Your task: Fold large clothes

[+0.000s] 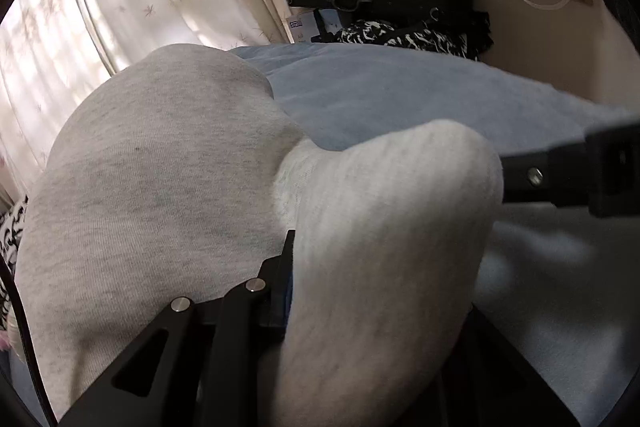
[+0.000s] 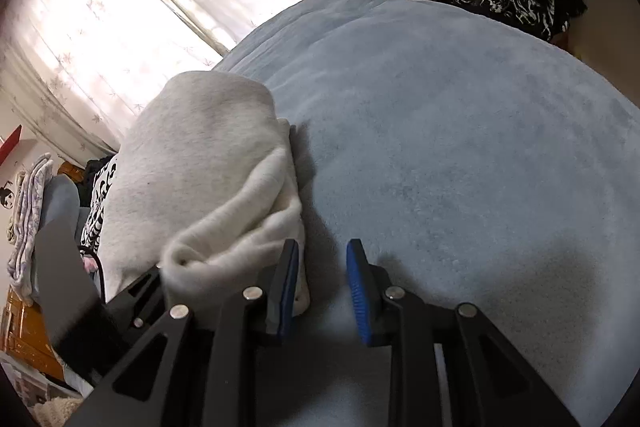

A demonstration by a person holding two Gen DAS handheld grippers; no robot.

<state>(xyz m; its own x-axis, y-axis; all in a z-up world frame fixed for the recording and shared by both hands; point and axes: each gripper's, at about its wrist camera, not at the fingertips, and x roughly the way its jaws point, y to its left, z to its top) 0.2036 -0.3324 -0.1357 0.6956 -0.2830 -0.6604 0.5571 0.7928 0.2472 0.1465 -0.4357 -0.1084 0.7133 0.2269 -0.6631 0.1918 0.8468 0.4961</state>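
Grey garment (image 2: 208,163): lay bundled on blue blanket (image 2: 460,147), at ten o'clock of right gripper (image 2: 322,287). Pinched at fleecy fold by left gripper (image 1: 304,267), likely for carrying over. Right jaws parted, empty, beside bundle.

Left tongs (image 1: 304,267) clamped, right tongs (image 2: 323,291) parted, empty.

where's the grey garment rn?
Left side of both wrist views: grey garment lies bunched on the blue blanket, curtain side, its edge in the left gripper.
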